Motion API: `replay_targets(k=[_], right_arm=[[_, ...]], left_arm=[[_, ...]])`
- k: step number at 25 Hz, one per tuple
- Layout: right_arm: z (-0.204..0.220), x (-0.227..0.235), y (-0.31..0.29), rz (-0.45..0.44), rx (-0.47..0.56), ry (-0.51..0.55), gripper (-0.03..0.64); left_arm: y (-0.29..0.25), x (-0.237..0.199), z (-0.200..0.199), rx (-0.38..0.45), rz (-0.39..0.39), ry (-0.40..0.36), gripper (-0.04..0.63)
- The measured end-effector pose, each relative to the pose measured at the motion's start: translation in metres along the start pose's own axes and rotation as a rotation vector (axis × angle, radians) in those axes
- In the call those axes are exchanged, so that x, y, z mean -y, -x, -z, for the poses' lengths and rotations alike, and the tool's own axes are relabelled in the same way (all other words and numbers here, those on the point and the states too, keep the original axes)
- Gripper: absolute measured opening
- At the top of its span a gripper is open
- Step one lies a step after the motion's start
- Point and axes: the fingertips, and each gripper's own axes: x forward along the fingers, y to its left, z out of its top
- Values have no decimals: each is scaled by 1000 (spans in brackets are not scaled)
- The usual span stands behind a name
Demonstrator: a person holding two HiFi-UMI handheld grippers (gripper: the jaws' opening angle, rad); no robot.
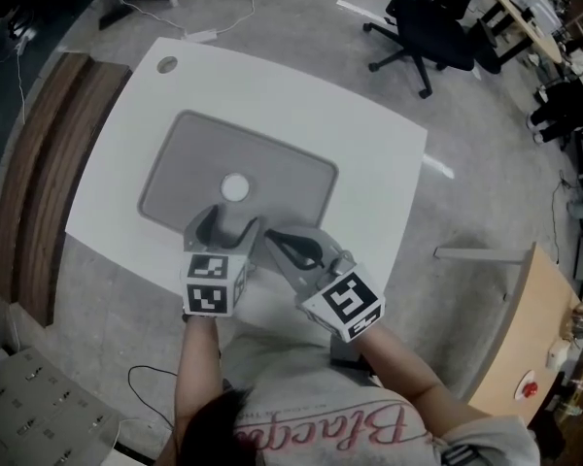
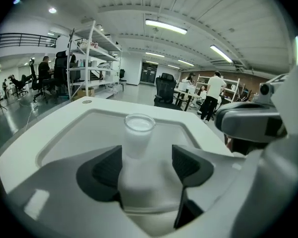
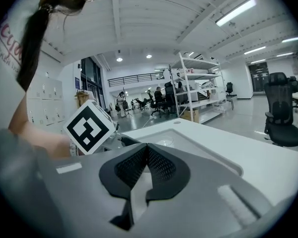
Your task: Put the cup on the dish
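A small white cup (image 1: 234, 187) stands upright on the grey rectangular dish (image 1: 175, 178), near its middle. My left gripper (image 1: 228, 223) sits just behind the cup at the dish's near edge. In the left gripper view the cup (image 2: 139, 132) stands straight ahead of the open left gripper (image 2: 146, 167); neither dark pad touches it. My right gripper (image 1: 277, 239) is beside the left one, over the dish's near edge. In its own view the right gripper (image 3: 146, 157) is shut, pads together with nothing between them.
The dish lies on a white table (image 1: 369, 153) with a round hole (image 1: 167, 64) at its far left corner. A wooden bench (image 1: 39, 183) runs along the left. An office chair (image 1: 423, 27) stands beyond the table, and a wooden desk (image 1: 530, 328) is at the right.
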Motion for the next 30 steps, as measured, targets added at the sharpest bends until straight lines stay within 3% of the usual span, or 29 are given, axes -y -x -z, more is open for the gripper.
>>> replay_targets(k=[5, 8, 9, 18, 30], right_arm=[[-1, -14, 6, -11, 11, 24, 2], [-4, -23, 13, -17, 20, 39, 2], [-5, -27, 15, -18, 21, 45, 2], [0, -48, 44, -7, 13, 82, 2], [-7, -78, 80, 6, 89, 75, 2]], left_arm=[[24, 12, 6, 15, -4, 22, 217], [44, 18, 4, 59, -36, 12, 26], [50, 21, 3, 80, -43, 0, -1], [90, 54, -12, 181, -38, -69, -2], [131, 94, -1, 221, -17, -132, -2]])
